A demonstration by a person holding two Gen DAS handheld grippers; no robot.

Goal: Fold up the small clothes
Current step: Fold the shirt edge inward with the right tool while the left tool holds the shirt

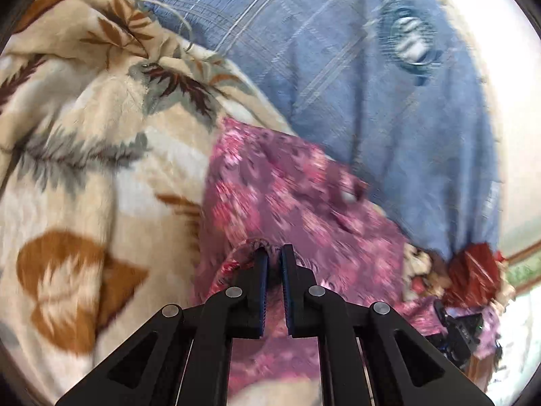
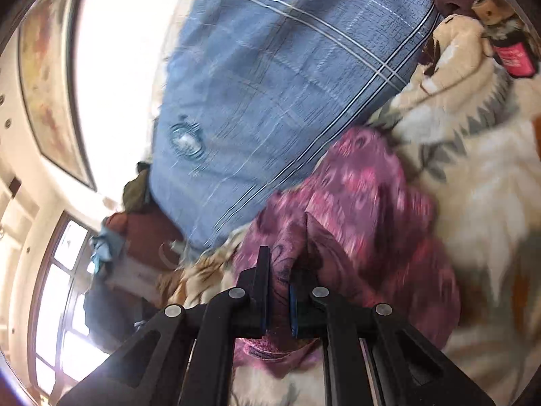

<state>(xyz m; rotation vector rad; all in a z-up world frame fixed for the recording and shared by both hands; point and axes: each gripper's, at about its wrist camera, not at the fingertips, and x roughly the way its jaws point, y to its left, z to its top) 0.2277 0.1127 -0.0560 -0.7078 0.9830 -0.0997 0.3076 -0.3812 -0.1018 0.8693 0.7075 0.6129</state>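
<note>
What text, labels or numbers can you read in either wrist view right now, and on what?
None legible.
Pink label on a dark bottle lying on the leaf-print blanket: light marks, too blurred to read.
Pink floral garment, blue checked sheet: patterns only, no text.

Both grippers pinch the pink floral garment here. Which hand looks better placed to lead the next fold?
Probably the left: the left gripper pinches the pink floral garment at its hemmed edge, cloth spread ahead. The right gripper clamps a bunched ridge.
</note>
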